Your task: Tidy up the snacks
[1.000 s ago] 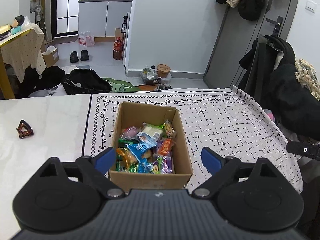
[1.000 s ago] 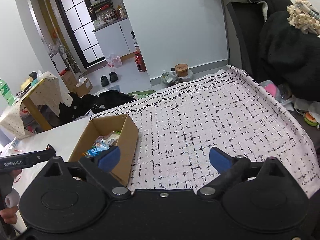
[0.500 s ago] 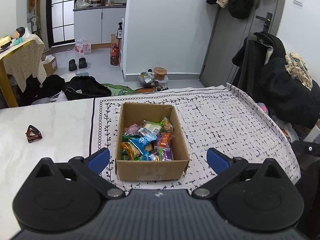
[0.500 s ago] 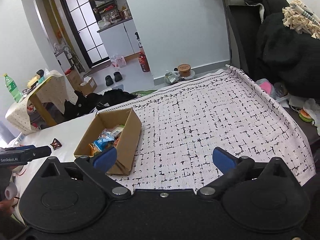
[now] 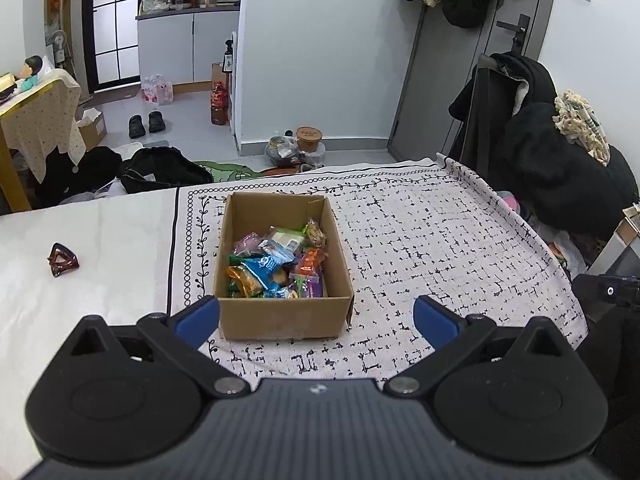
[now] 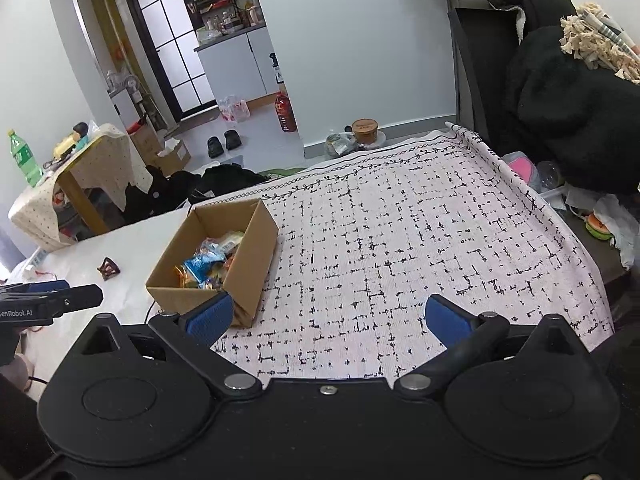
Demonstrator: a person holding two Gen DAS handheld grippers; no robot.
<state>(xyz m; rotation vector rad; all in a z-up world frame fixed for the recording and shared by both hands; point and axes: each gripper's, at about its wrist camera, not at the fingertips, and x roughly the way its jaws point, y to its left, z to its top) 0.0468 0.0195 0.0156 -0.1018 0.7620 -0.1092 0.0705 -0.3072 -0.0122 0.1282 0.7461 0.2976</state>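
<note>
An open cardboard box stands on the patterned cloth, filled with several coloured snack packets. My left gripper is open and empty, just short of the box's near wall. The box also shows in the right wrist view at the left, with the snack packets inside. My right gripper is open and empty over the cloth, to the right of the box. The left gripper shows at the far left of the right wrist view.
A small brown hair clip lies on the white tabletop left of the cloth. A chair piled with dark coats stands past the table's right edge. Bags and shoes lie on the floor beyond the far edge.
Both grippers have pulled back and up from the box, so it now sits farther off in both views. Both stay open and empty.
</note>
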